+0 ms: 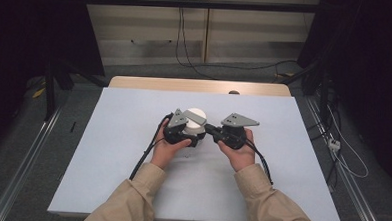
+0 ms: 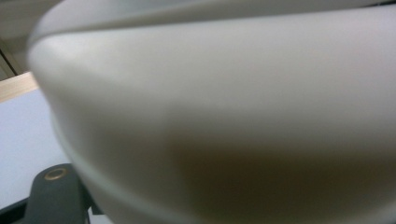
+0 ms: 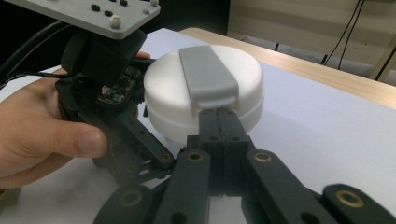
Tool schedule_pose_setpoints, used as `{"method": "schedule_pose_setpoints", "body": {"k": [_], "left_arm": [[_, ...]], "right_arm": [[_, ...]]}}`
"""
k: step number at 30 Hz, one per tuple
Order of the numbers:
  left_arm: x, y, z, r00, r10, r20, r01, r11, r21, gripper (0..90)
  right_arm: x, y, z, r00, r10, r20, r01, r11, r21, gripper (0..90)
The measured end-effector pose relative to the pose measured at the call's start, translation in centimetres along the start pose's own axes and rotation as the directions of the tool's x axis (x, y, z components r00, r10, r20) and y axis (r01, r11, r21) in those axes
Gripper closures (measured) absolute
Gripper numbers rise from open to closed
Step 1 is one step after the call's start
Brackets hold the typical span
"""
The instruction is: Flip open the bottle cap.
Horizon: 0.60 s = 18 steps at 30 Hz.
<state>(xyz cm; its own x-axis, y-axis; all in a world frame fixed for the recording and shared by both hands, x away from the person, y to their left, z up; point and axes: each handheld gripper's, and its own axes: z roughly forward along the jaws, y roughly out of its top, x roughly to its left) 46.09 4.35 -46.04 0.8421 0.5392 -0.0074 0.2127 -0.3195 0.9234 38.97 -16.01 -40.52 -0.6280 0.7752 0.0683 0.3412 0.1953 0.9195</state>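
A round white container [image 1: 196, 121] with a grey tab [image 3: 208, 77] across its lid stands in the middle of the white-covered table [image 1: 122, 152]. My left gripper [image 1: 187, 136] is shut on the container's left side. In the left gripper view the container's wall [image 2: 233, 116] looms very close, with one black finger [image 2: 56, 191] at the lower left. My right gripper [image 1: 209, 126] comes in from the right. Its jaws [image 3: 218, 116] are shut together, with their tips against the lip of the grey tab at the lid's edge. A hand holds each gripper.
The white sheet extends well to the left, right and front of the container. A wooden table edge [image 1: 200, 85] runs along the back. Black cables [image 1: 144, 158] trail from both grippers toward the person. Metal rails [image 1: 22, 158] flank the table on the floor.
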Motion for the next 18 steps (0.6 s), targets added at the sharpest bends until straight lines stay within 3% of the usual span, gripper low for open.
{"method": "schedule_pose_setpoints", "body": {"k": [18], "left_arm": [[0.0,0.0,0.0,1.0,0.009,-0.001,-0.009,0.9999,0.007,18.7]], "right_arm": [[0.5,1.7,0.2,0.9996,-0.029,-0.008,0.029,0.999,-0.027,89.7]]}}
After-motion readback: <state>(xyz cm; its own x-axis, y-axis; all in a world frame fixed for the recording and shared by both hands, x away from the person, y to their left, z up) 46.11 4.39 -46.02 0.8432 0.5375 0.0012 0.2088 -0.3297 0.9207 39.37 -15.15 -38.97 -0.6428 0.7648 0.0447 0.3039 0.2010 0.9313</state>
